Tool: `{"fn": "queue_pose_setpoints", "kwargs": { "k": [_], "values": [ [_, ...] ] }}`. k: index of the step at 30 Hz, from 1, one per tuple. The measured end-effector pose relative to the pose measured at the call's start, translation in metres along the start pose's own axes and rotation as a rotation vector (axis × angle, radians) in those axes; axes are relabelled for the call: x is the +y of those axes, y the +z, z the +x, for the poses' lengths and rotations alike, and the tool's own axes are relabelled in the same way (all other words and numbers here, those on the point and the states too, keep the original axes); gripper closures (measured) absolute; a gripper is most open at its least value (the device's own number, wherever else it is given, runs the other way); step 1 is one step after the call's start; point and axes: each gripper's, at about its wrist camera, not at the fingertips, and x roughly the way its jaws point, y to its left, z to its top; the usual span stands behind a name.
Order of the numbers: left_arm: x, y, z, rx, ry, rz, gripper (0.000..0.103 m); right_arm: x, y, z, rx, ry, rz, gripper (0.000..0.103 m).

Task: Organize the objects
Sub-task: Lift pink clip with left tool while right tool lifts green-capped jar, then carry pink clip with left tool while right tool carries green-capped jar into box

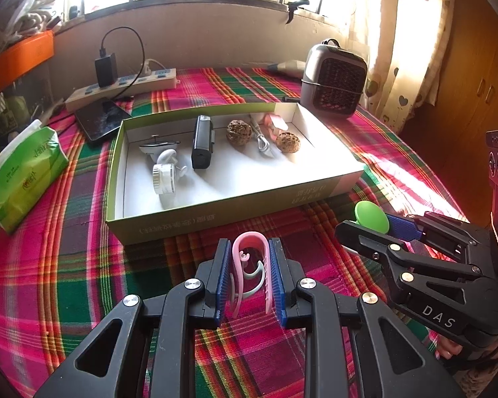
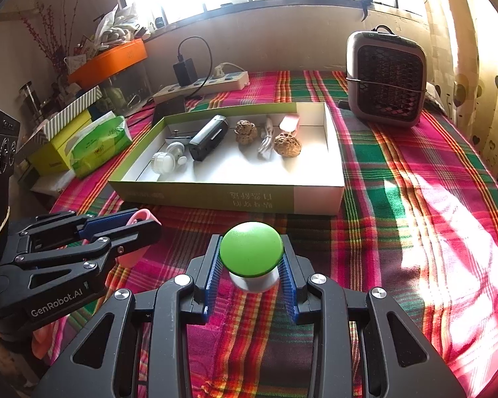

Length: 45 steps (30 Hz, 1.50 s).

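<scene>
Left wrist view: left gripper [image 1: 250, 277] is clamping a pink hair clip [image 1: 249, 265] above the plaid cloth [image 1: 66, 265], near the open box [image 1: 215, 214]. Right gripper [image 2: 251, 277] is clamping a green-topped knob [image 2: 251, 253] just short of the box.

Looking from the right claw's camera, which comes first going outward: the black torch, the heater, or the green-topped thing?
1. Green-topped knob, held in the right claw.
2. Black torch, inside the box, left part.
3. Heater, far right by the window.
</scene>
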Motion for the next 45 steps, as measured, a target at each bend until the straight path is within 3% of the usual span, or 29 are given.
{"fn": "queue_pose_setpoints", "kwargs": {
  "k": [29,45],
  "values": [
    [0.005,0.031,0.008,-0.040,0.024,-0.021,0.082,-0.004,0.053,0.004,-0.071,0.034,-0.027,0.069],
    [0.021,0.048,0.027,-0.031,0.052,-0.055,0.082,-0.005,0.085,0.052,-0.006,0.068,-0.054,0.069]
  ]
}}
